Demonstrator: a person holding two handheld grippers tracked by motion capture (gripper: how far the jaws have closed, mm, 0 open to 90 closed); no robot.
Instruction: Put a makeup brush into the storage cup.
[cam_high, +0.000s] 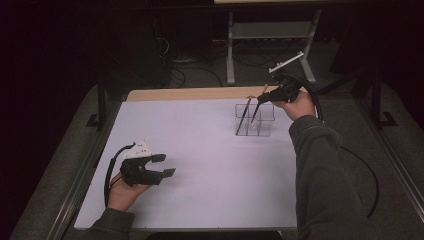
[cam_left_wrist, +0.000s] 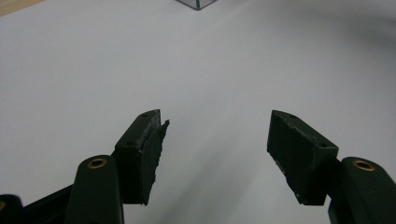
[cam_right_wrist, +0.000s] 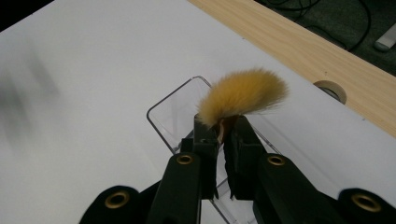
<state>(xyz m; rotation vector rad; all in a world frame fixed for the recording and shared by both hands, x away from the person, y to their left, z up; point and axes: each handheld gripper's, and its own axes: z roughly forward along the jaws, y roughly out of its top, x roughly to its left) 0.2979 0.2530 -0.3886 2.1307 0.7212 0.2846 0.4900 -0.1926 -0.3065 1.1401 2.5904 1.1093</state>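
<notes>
Right gripper (cam_right_wrist: 223, 140): jaws clamped on a makeup brush (cam_right_wrist: 243, 95) just below its tan bristles, handle slanting into the clear acrylic organizer (cam_high: 255, 121) at the table's (cam_high: 200, 150) far right. Second brush (cam_high: 244, 116) stands inside. Left gripper (cam_left_wrist: 215, 140): jaws wide, holding nothing, near the front left edge.

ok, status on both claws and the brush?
Left claw open, idle over the bare table. Right claw shut on makeup brush, lowering it handle-first into clear organizer. One brush already in there. Nothing blocking.
</notes>
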